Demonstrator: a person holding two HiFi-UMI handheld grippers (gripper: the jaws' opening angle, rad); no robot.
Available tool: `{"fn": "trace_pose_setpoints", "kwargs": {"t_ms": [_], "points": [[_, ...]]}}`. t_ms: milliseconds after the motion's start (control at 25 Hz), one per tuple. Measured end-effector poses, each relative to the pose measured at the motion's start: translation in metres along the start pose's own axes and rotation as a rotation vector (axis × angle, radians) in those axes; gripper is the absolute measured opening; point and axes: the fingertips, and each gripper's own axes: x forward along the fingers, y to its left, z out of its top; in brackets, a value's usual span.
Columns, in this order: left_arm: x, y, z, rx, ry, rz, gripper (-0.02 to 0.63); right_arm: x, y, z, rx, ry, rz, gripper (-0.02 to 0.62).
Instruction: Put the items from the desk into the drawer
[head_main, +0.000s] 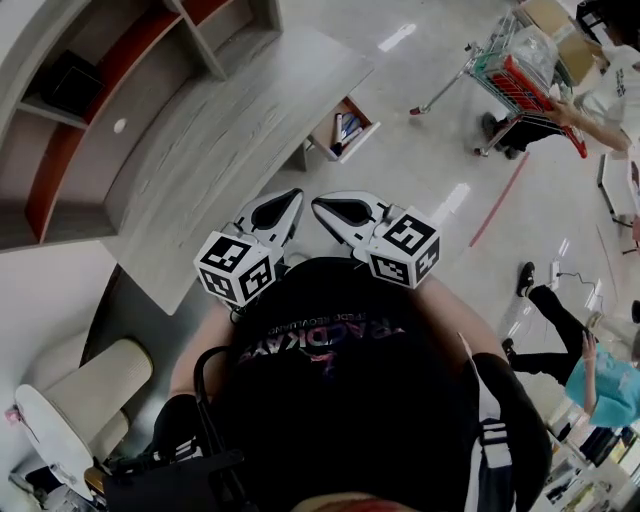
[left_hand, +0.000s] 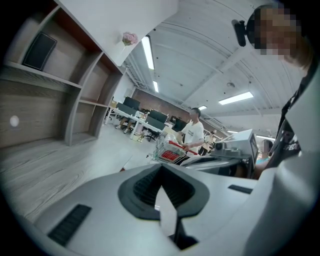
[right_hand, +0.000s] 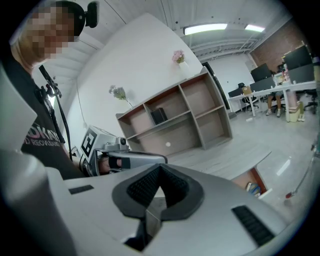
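Both grippers are held up close to the person's chest, well short of the desk. My left gripper (head_main: 291, 197) and my right gripper (head_main: 319, 204) point toward each other, tips nearly meeting. Each is shut with nothing between the jaws, as seen at the left gripper (left_hand: 161, 169) and the right gripper (right_hand: 160, 168). The grey wooden desk (head_main: 210, 140) runs across the upper left, and no loose items show on its top. Beyond its far end an open drawer (head_main: 342, 128) holds several small items, blue and white among them. In the right gripper view the drawer (right_hand: 255, 186) appears at lower right.
A shelf unit (head_main: 80, 90) stands behind the desk, with a dark box in one bay. A person pushes a shopping cart (head_main: 515, 65) at upper right. Another person (head_main: 575, 350) is low on the floor at right. A beige padded seat (head_main: 85, 395) is at lower left.
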Motion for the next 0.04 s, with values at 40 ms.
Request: {"fn": "trace_pose_setpoints", "kwargs": {"t_ms": [40], "points": [[-0.0001,-0.0008,-0.0003,0.001,0.001,-0.001,0.011,-0.0007,0.0005,-0.0002,-0.001,-0.001,-0.001,0.017]]}}
